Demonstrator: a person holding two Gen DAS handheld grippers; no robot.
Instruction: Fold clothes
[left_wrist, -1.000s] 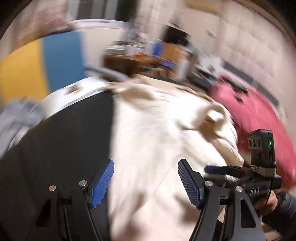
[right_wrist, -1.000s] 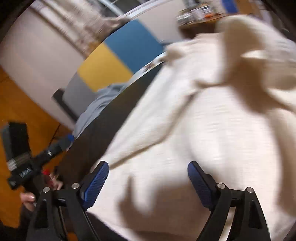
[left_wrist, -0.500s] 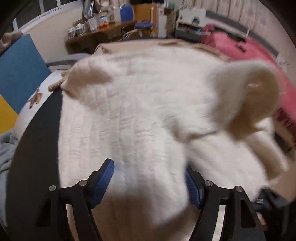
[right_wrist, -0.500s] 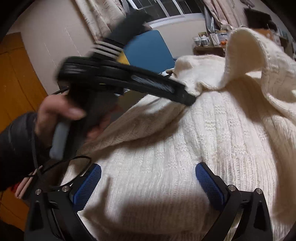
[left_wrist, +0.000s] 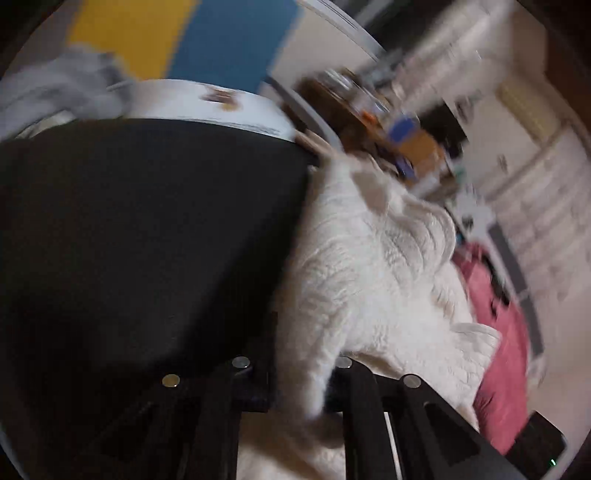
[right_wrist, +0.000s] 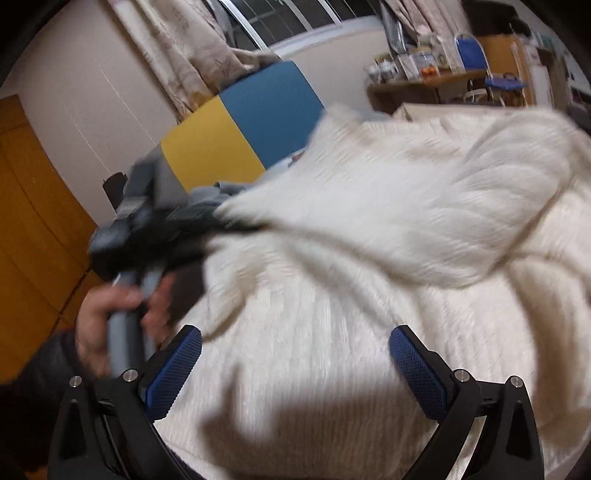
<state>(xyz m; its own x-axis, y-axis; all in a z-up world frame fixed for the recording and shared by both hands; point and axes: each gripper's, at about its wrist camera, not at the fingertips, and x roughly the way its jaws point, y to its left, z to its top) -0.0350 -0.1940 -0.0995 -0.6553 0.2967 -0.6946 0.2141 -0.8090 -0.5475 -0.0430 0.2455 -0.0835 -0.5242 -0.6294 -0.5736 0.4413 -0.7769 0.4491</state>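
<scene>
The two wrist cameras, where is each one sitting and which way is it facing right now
Left wrist: rides the left gripper, aimed down across the black surface at the cream knit sweater; its own fingers pinch a sweater edge.
Right wrist: rides the right gripper, jaws wide above the sweater, facing the yellow-and-blue panel; the person's left hand shows gripping the other tool.
Shared: the sweater, the panel, the cluttered wooden table.
</scene>
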